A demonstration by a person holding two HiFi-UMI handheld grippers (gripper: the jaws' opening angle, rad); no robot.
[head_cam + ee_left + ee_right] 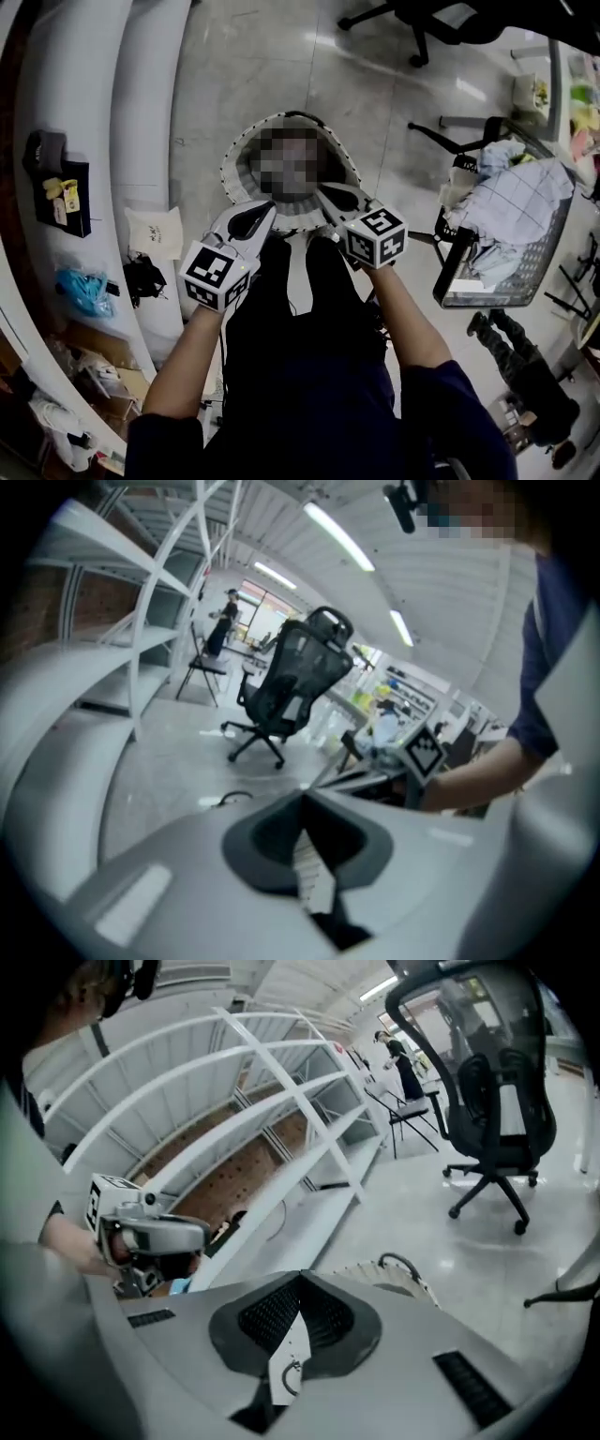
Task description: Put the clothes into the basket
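A white woven basket with a dark handle stands on the floor below both grippers, and its inside is hidden by a mosaic patch. Its rim also shows just past the right jaws. My left gripper is held over the basket's near edge. In the left gripper view its jaws meet at the tips with nothing between them. My right gripper hangs beside it, shut and empty, its jaws touching. A pile of pale clothes lies in a wire cart at the right.
Curved white shelving runs along the left, with a blue bundle and other small items on it. A black office chair stands at the far side. Another person's legs are beside the cart.
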